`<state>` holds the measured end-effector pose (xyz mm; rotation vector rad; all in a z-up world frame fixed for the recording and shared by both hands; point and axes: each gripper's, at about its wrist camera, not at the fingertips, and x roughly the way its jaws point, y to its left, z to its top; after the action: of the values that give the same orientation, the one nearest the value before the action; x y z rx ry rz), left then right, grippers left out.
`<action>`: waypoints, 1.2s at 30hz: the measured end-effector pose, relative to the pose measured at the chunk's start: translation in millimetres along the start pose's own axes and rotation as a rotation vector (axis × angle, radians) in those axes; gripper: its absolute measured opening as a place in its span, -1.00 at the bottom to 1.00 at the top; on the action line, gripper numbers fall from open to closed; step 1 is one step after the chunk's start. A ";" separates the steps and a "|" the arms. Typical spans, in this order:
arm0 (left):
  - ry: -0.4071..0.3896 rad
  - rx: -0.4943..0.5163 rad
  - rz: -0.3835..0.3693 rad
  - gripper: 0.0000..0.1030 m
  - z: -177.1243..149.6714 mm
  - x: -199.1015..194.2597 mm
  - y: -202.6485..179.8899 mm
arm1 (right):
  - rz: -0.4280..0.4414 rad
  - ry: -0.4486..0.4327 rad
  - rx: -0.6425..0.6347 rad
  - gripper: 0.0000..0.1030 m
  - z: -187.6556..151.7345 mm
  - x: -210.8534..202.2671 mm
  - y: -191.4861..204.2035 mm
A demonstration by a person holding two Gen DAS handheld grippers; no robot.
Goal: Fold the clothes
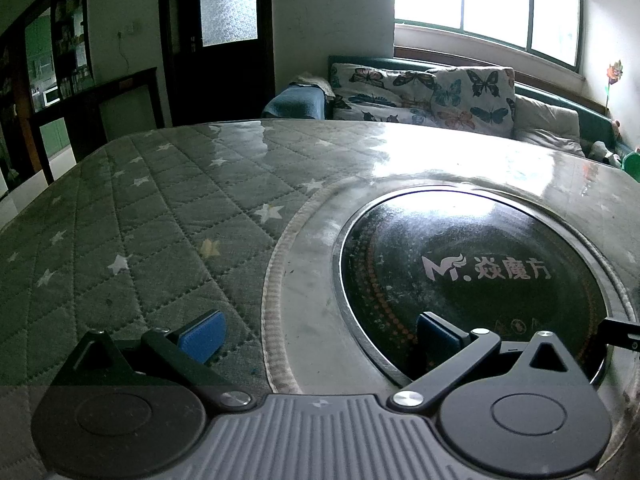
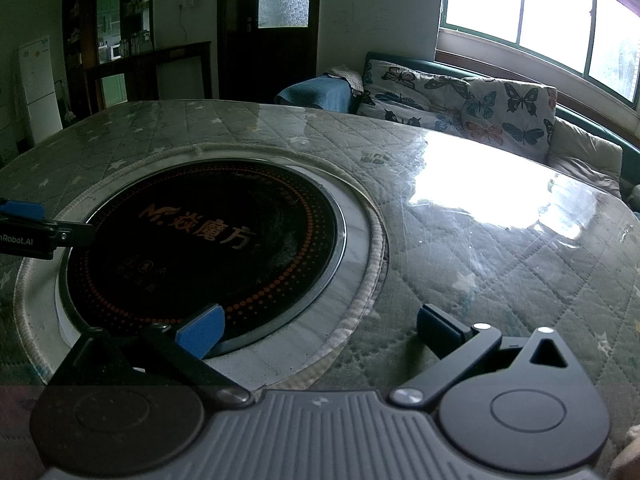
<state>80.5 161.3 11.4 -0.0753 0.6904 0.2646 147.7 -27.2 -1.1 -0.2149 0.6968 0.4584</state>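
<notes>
No garment shows in either view. My left gripper is open and empty, low over the table, its blue pads spread wide across the edge of the black round cooktop. My right gripper is open and empty too, over the right edge of the same cooktop. The left gripper's tip shows at the left edge of the right wrist view. The right gripper's tip shows at the right edge of the left wrist view.
The table has a grey quilted star cover under a glossy clear sheet. Behind it stand a sofa with butterfly cushions, a blue folded blanket, a dark door, shelves and a white fridge.
</notes>
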 end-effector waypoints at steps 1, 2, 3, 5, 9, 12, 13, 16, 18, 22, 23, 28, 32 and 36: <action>0.000 0.000 0.000 1.00 -0.1 0.1 -0.2 | 0.000 0.000 0.000 1.00 0.0 0.0 0.0; 0.000 -0.002 -0.001 1.00 -1.3 0.0 2.0 | 0.000 0.000 0.000 1.00 0.0 0.0 0.0; 0.000 -0.002 -0.001 1.00 -1.7 0.0 2.5 | 0.000 0.000 0.000 1.00 0.0 0.0 0.0; -0.001 -0.003 -0.001 1.00 -2.1 -0.2 3.0 | 0.000 0.000 0.000 1.00 0.0 0.0 0.1; 0.000 0.000 0.001 1.00 -2.0 -0.4 3.0 | 0.000 0.000 0.000 1.00 0.0 0.1 0.1; 0.002 0.004 0.005 1.00 -1.8 -0.4 2.4 | 0.000 0.000 0.000 1.00 0.0 0.1 0.1; 0.002 0.005 0.006 1.00 -1.7 -0.1 1.8 | 0.000 0.000 0.000 1.00 0.0 0.1 0.1; 0.003 0.007 0.007 1.00 -1.5 0.2 1.2 | 0.000 0.000 0.000 1.00 0.0 0.2 0.1; 0.003 0.005 0.006 1.00 -1.6 0.1 1.7 | 0.000 0.000 0.000 1.00 0.0 0.2 0.1; 0.005 0.012 0.012 1.00 -1.7 0.8 0.1 | 0.000 0.000 0.000 1.00 0.0 0.3 0.2; 0.005 0.012 0.012 1.00 -1.6 0.9 0.1 | 0.000 0.000 0.000 1.00 0.0 0.3 0.2; 0.007 0.018 0.016 1.00 -0.7 1.4 -1.4 | 0.000 0.000 0.000 1.00 0.0 0.2 0.2; 0.007 0.018 0.017 1.00 -0.5 1.4 -2.2 | 0.000 0.000 0.000 1.00 0.0 0.2 0.2; 0.008 0.018 0.017 1.00 -0.5 0.8 -3.3 | 0.000 0.000 0.000 1.00 0.0 0.1 0.2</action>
<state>81.7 158.3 10.5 -0.0532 0.7011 0.2745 147.7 -27.0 -1.2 -0.2147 0.6967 0.4584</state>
